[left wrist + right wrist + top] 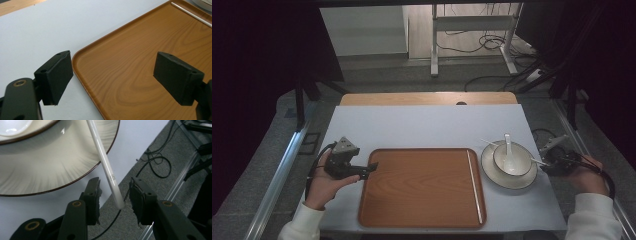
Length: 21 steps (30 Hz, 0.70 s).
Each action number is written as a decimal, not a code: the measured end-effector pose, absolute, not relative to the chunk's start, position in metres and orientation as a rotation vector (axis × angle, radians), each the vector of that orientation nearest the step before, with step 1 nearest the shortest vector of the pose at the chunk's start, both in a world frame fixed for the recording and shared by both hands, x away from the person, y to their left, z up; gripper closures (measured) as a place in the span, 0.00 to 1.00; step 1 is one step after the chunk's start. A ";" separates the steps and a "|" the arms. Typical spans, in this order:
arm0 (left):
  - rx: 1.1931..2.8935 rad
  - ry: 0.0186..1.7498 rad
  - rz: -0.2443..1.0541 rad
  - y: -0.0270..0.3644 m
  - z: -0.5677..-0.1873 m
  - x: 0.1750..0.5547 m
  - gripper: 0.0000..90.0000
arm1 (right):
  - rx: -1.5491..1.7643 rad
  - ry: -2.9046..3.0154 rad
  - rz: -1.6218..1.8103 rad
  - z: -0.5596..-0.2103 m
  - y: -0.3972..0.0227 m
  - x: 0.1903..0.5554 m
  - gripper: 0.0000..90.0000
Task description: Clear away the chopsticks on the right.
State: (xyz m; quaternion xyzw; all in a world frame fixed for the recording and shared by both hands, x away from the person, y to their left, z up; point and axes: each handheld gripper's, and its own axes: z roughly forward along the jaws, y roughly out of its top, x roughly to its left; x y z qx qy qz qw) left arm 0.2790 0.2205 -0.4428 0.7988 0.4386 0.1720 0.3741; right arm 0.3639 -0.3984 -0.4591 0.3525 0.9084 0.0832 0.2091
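A white chopstick lies across the cream plate, its end sticking out past the rim on the right. My right gripper has that end between its pads with a gap on each side, so it is open. In the high view the right gripper sits just right of the plate, which carries a white bowl with a spoon. A second chopstick lies along the right side of the wooden tray. My left gripper is open and empty at the tray's left edge.
The tray and plate rest on a pale mat over the table. Beyond the table's right edge is grey floor with black cables and a metal rail. The left gripper straddles the tray's near corner.
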 end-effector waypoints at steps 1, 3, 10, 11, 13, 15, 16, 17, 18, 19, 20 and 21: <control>2.045 1.124 0.441 0.221 -0.443 0.279 0.17 | 0.971 2.533 0.235 -0.460 -0.398 0.365 0.69; 2.046 1.124 0.439 0.220 -0.443 0.279 0.17 | 0.957 2.545 0.226 -0.462 -0.397 0.368 0.70; 2.045 1.122 0.440 0.220 -0.443 0.279 0.17 | 0.911 2.569 0.213 -0.465 -0.393 0.373 0.81; 2.045 1.123 0.440 0.220 -0.443 0.279 0.17 | 0.905 2.574 0.210 -0.466 -0.392 0.373 0.82; 2.045 1.125 0.440 0.221 -0.443 0.279 0.17 | 0.897 2.581 0.209 -0.466 -0.392 0.373 0.86; 2.045 1.125 0.441 0.221 -0.443 0.279 0.17 | 0.887 2.588 0.209 -0.467 -0.392 0.373 0.88; 2.044 1.125 0.441 0.221 -0.443 0.279 0.17 | 0.881 2.594 0.206 -0.467 -0.391 0.373 0.90; 2.044 1.124 0.441 0.221 -0.443 0.279 0.17 | 0.876 2.600 0.207 -0.466 -0.391 0.373 0.92; 2.045 1.123 0.442 0.221 -0.443 0.279 0.17 | 0.876 2.603 0.210 -0.466 -0.391 0.372 0.92; 2.044 1.124 0.443 0.221 -0.443 0.279 0.17 | 0.879 2.597 0.211 -0.465 -0.392 0.372 0.93; 2.044 1.123 0.444 0.221 -0.443 0.279 0.17 | 0.882 2.594 0.208 -0.464 -0.392 0.372 0.93; 2.044 1.124 0.445 0.221 -0.443 0.279 0.17 | 0.874 2.597 0.213 -0.463 -0.393 0.371 0.93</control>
